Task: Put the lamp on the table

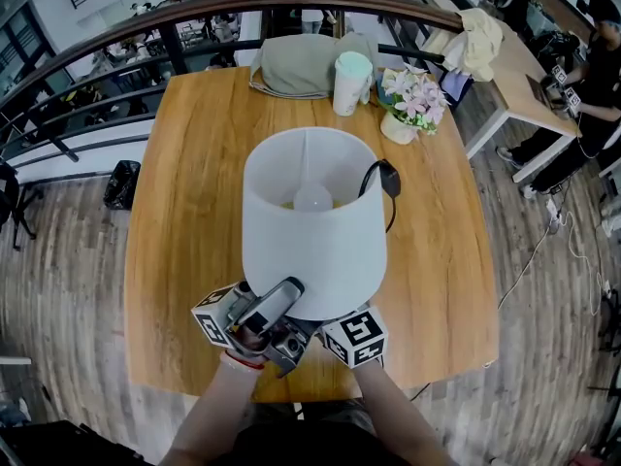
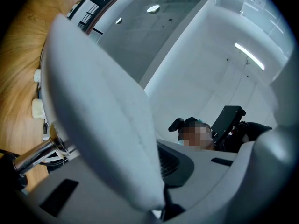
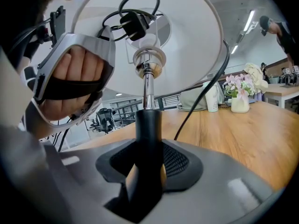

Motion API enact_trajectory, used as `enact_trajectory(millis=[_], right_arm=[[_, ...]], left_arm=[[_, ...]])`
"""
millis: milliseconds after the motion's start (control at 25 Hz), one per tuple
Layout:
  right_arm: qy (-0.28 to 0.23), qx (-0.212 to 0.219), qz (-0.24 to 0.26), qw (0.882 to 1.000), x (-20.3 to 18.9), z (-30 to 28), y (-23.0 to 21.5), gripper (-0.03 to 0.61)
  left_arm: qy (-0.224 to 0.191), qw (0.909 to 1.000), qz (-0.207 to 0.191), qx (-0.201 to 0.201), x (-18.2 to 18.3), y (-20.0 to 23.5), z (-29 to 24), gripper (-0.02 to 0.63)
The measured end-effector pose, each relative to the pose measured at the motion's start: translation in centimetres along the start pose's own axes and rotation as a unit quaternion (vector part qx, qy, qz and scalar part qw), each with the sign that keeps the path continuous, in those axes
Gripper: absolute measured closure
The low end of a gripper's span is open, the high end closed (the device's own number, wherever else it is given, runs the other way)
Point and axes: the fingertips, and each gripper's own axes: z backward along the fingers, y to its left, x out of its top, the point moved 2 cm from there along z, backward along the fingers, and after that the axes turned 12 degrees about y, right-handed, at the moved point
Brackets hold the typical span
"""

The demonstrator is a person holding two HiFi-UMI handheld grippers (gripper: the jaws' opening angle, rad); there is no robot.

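The lamp's white shade (image 1: 310, 231) stands upright over the near half of the wooden table (image 1: 184, 212), and I look down onto its bulb (image 1: 312, 199). Its black plug (image 1: 388, 178) and cord hang over the rim. My left gripper (image 1: 257, 323) is shut on the shade's lower edge; the white shade wall (image 2: 107, 125) runs between its jaws (image 2: 161, 190). My right gripper (image 1: 354, 336) is shut on the lamp's black stem (image 3: 148, 125) below the metal rod (image 3: 148, 90). The shade hides the lamp's base.
At the table's far edge stand a pale cup (image 1: 351, 81), a pot of pink flowers (image 1: 412, 100) and a grey cushion (image 1: 301, 64). A dark railing (image 1: 116, 47) curves behind the table. A person sits at a desk (image 1: 524, 76) on the right.
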Motion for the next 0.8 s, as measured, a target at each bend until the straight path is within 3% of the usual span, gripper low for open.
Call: enact_trajectory(millis=[240,800], right_arm=[[0.015,-0.006,0.008,1.0,-0.7,0.3,0.0,0.41],[0.011,-0.055,0.006,0.998,-1.3,3.9,0.4,0.405]], left_arm=[[0.035,0.9994,-0.002,-0.009,-1.5,-0.2,-0.5,0.581],[0.058,0.9977,-0.026,-0.021,-3.7,-1.4,0.1,0.581]])
